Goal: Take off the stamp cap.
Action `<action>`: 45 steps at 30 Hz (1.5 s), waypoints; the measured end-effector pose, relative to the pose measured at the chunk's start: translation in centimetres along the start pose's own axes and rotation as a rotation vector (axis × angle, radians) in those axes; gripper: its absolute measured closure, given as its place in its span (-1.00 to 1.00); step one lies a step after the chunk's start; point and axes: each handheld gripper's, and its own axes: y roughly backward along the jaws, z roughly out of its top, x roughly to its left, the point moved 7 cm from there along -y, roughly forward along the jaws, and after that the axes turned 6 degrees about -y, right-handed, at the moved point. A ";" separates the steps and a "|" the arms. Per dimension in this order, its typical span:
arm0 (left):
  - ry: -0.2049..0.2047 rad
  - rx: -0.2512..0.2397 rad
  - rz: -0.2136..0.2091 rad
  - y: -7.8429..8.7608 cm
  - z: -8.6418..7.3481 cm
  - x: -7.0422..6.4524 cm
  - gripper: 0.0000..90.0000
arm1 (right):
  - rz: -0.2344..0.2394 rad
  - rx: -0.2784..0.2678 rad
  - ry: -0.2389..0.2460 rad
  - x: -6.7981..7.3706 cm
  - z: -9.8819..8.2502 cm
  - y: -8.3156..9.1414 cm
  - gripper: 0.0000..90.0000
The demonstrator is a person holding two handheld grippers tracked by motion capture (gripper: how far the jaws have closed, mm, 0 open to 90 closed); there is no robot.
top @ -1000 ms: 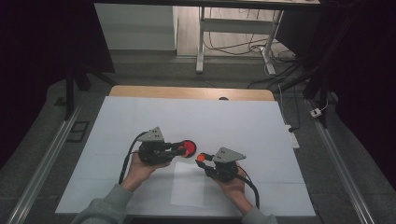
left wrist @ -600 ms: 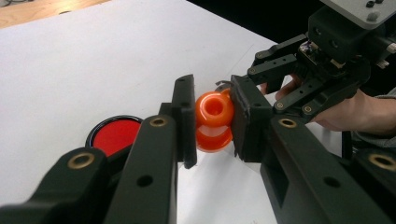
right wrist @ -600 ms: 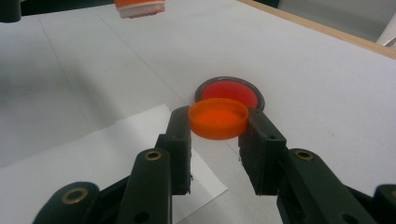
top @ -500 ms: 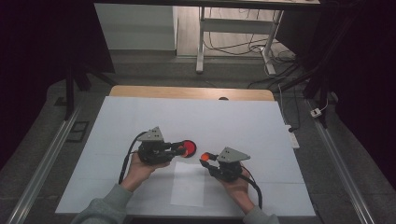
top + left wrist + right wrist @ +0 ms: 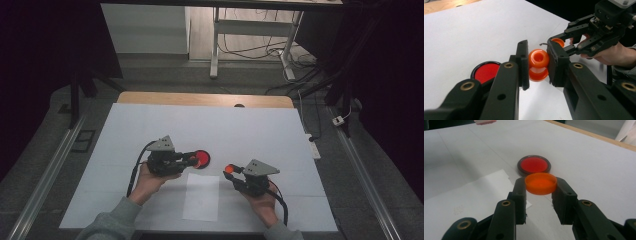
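No text, label, brand, number or sign can be read on anything here.

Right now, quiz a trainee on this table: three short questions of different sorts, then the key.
1. True or false: the left claw is shut on an orange spool-shaped piece.
2. Multiple choice: what does the right claw hold? A) a sheet of paper B) an orange cap C) a black cable
3. Short answer: what lies on the white table just beyond the left claw's tip in the high view?

Key:
1. True.
2. B, the orange cap, gripped by its sides.
3. A red disc with a dark rim.
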 end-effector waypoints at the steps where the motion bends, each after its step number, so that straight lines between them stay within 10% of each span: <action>1: 0.001 0.000 0.001 0.0 0.0 0.0 0.62 | -0.004 0.004 -0.001 -0.1 -0.1 0.2 0.43; 22: 0.006 0.003 0.009 0.0 -0.1 0.2 0.62 | -0.104 0.011 -0.037 -2.8 -2.0 4.6 0.43; 45: 0.015 -0.018 0.009 0.4 0.2 0.6 0.61 | -0.102 -0.003 -0.054 -3.4 -2.1 4.7 0.43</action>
